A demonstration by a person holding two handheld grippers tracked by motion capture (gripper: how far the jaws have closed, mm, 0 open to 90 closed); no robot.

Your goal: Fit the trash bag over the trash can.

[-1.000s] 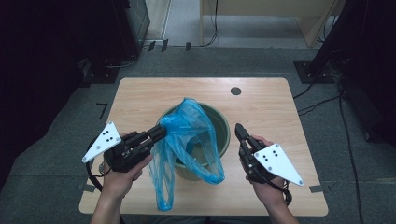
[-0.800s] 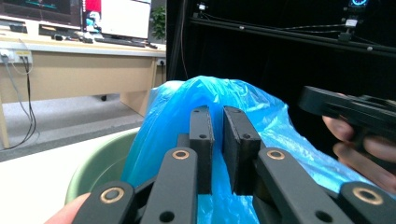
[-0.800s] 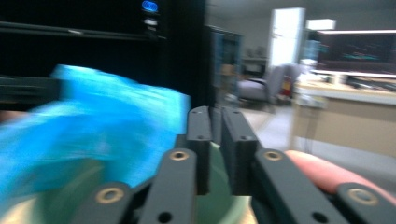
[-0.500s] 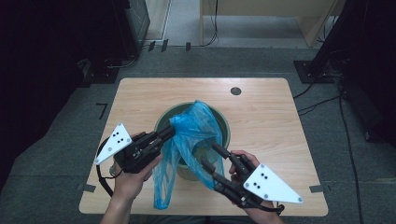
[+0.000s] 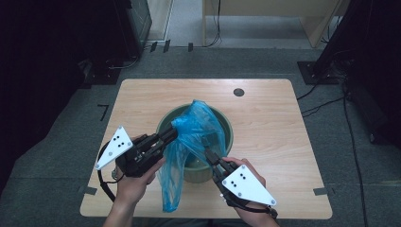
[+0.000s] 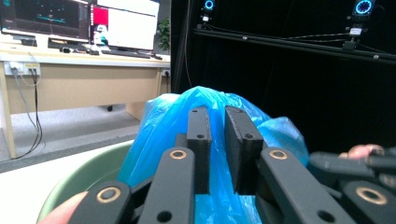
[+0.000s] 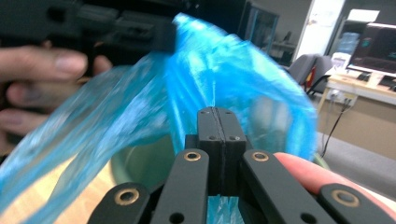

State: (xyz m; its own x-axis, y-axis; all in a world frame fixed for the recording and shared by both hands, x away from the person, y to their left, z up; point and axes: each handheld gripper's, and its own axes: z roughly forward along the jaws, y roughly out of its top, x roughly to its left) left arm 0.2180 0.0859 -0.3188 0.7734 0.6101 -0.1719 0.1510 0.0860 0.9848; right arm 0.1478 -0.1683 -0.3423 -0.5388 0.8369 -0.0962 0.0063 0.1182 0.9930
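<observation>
My left tool (image 5: 166,137) is clamped on a bunch of the blue plastic bag (image 5: 196,135), holding it up over the green bucket (image 5: 227,127) that stands mid-desk (image 5: 142,99); the bag's tail hangs down outside the near rim. My right tool (image 5: 206,144) has its jaws pressed together at the bag's near side; I can't tell if film is pinched between them

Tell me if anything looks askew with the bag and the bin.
Yes. The blue bag isn't lining the green bin: it bunches above the rim, and a long tail spills over the near side onto the table. Both grippers pinch it.
</observation>
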